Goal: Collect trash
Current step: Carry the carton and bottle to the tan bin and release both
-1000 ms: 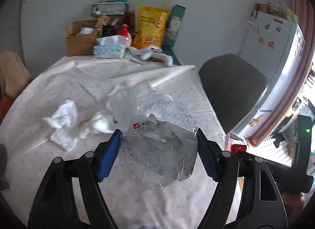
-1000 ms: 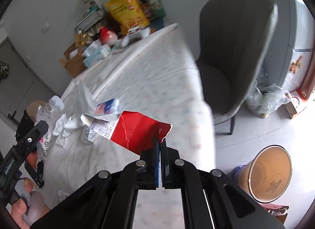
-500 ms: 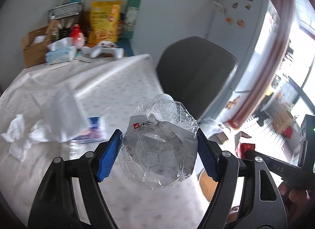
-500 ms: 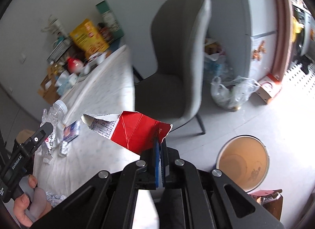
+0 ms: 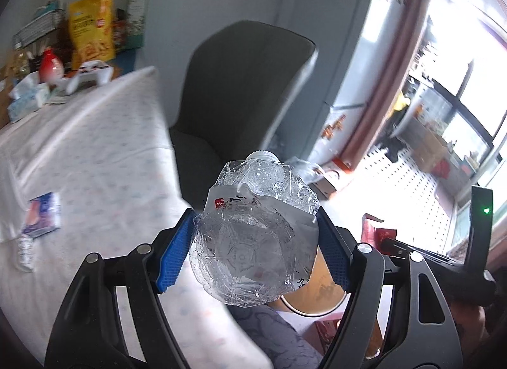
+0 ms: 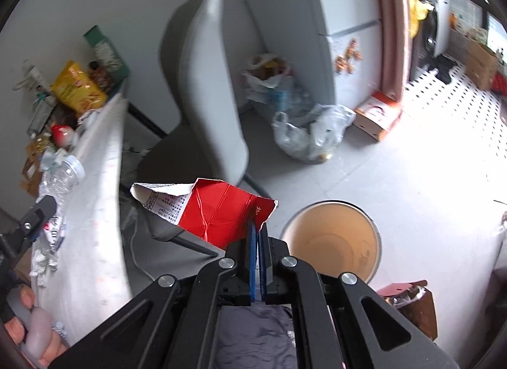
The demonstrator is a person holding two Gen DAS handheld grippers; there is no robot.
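Observation:
My left gripper [image 5: 255,245] is shut on a crumpled clear plastic bottle [image 5: 253,236] with a white cap, its blue pads [image 5: 176,250] pressed on both sides. The bottle hangs past the table's right edge, above a round tan waste bin [image 5: 320,293] partly hidden behind it. My right gripper [image 6: 257,236] is shut on a flattened red and white carton [image 6: 209,210], pinched at its corner. The same waste bin [image 6: 331,242] stands open on the floor just right of this gripper. The held bottle [image 6: 60,178] shows at the left of the right wrist view.
A grey chair [image 6: 206,109] stands beside the table [image 5: 95,153] with its pale cloth. A small blue packet [image 5: 42,215] lies on the table; snack bags and boxes crowd its far end. Plastic bags [image 6: 310,134] and a cardboard box [image 6: 377,115] sit on the floor by the fridge.
Both grippers have swung right, off the table toward the chair and floor, each keeping its load. The waste bin now lies close under them. The tissues have left the left wrist view.

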